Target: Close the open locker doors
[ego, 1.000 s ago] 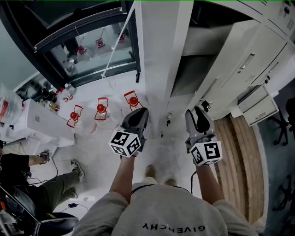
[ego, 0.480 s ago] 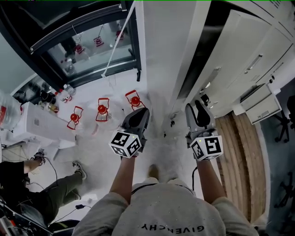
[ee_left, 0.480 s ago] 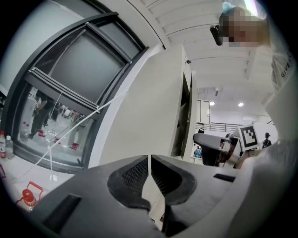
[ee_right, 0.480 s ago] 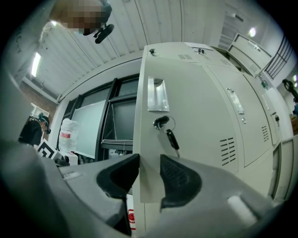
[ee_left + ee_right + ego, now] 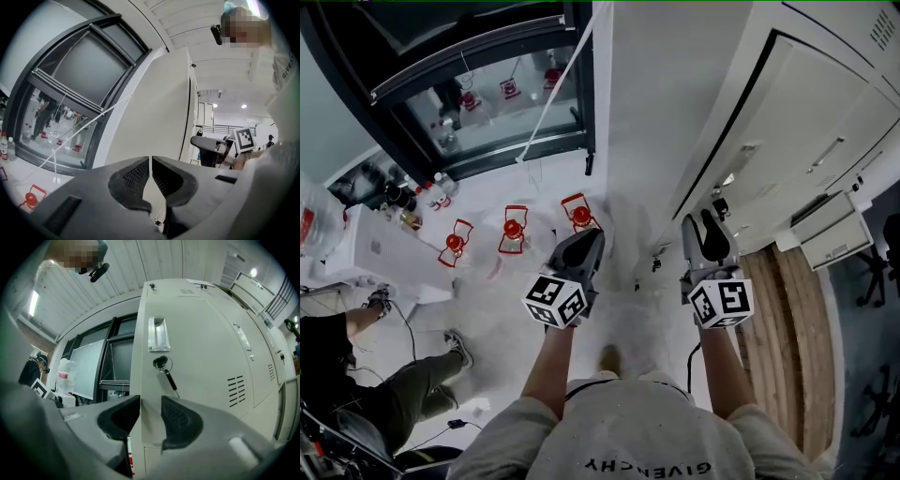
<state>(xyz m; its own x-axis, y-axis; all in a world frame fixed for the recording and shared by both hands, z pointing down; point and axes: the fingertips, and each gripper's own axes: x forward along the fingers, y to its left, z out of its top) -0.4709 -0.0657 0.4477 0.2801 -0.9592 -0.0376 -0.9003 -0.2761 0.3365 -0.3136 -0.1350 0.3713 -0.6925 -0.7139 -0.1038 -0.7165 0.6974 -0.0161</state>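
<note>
At the right of the head view, the locker door (image 5: 787, 122) stands almost closed, with only a narrow dark gap (image 5: 724, 131) left along its free edge. In the right gripper view that same door fills the scene, its recessed handle (image 5: 158, 333) and a key (image 5: 165, 367) hanging in the lock just above the jaws.

The right gripper (image 5: 705, 227) is held out level toward this door. Its jaws stand partly spread and pinch nothing; the door's free edge runs down behind the gap between them, and whether a pad touches the panel cannot be told. The left gripper (image 5: 581, 246) is held out beside it, facing the plain side wall of the locker (image 5: 159, 108). Its jaws are drawn nearly together, with only a thin slit between them, and they hold nothing.

The step in hand looks like the end of swinging this door shut. The next move probably calls for a short, square push from the right gripper on the panel near the handle, until the edge seats in the frame and the dark gap is gone. A push too close to the key might knock it, so the flat panel is the safer spot
</note>
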